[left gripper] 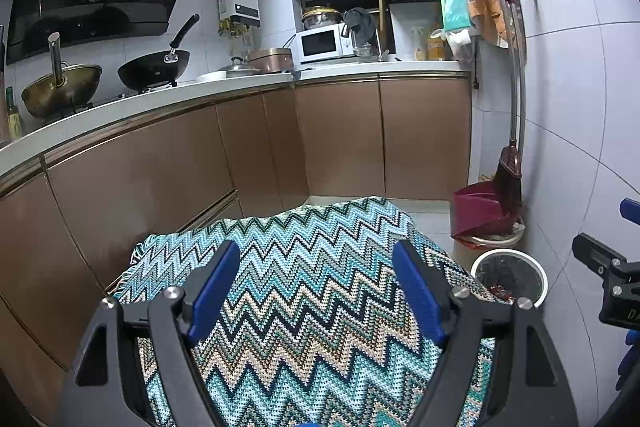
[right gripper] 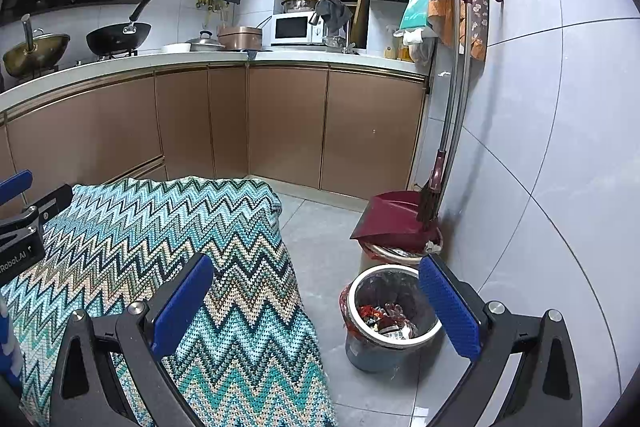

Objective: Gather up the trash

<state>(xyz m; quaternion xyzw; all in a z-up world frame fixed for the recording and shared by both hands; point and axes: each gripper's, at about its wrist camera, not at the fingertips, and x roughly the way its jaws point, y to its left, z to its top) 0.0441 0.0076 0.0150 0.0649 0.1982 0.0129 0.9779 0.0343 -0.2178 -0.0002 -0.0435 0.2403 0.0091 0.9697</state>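
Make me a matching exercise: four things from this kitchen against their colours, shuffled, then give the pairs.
Things:
1. dustpan
2. microwave
3. wok
4. cabinet doors

Colours:
A. white
B. brown
C. dark red
D. black

Pairs: 1-C, 2-A, 3-D, 4-B

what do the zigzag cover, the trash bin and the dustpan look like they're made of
Zigzag cover: knitted or woven yarn, matte, its stitches visible. Trash bin: looks like metal, with a shiny rim, lined with a plastic bag. Dustpan: probably moulded plastic, dark red with a dull sheen.
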